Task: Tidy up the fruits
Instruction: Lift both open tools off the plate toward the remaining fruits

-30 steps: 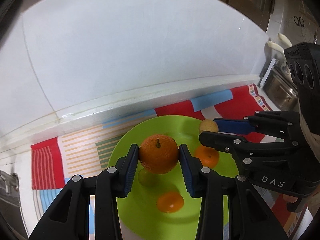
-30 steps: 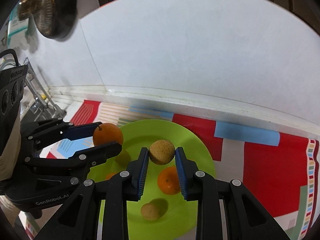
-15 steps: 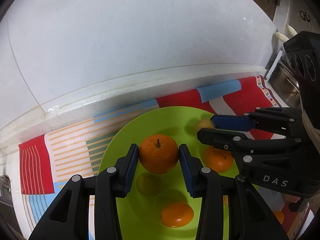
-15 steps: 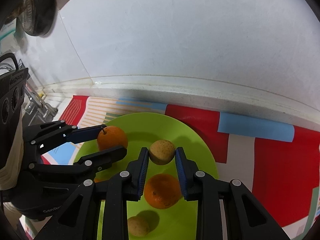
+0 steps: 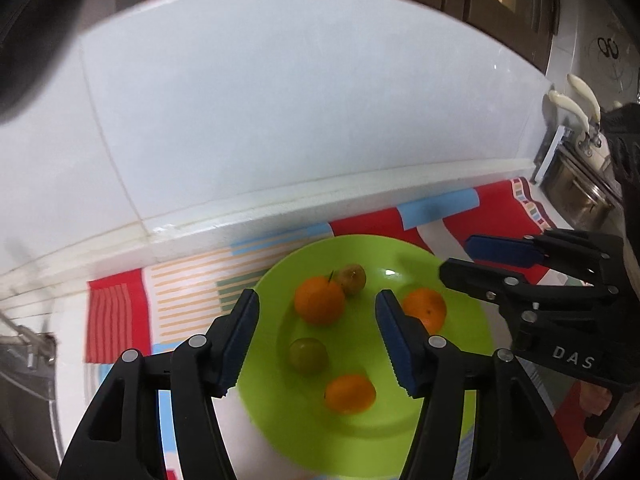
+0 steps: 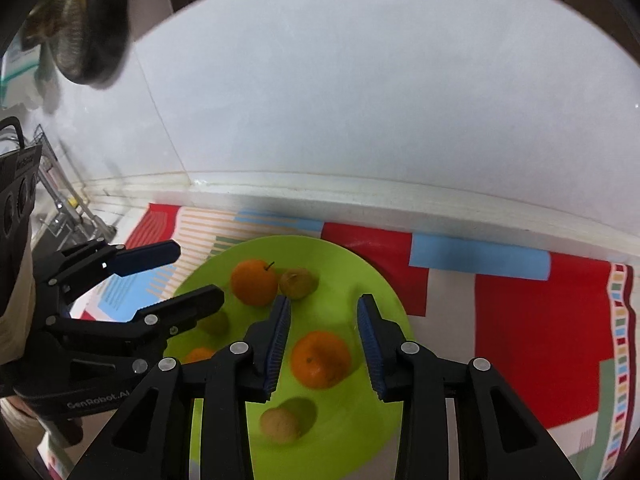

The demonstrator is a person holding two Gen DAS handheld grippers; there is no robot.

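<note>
Grippers — left (image 5: pixel 316 312), right (image 6: pixel 323 322) — hover spread above plate (image 5: pixel 460 360).

A home kitchen. White wall tiles (image 5: pixel 280 120) back a counter spread with a striped cloth (image 6: pixel 520 320) and a green plate (image 5: pixel 400 252) of fruit. Steel pots (image 5: pixel 580 196) stand at one end, a wire rack (image 6: pixel 52 184) at the other, a strainer (image 6: pixel 80 20) hangs above.

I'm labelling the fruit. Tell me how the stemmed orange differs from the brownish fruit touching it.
The stemmed orange is bright orange; the brownish fruit is dull tan. The stemmed orange is clearly bigger than the brownish fruit. It shows a thin dark stem; the brownish fruit shows none clearly. Both are roundish and rest free on the green plate.
</note>
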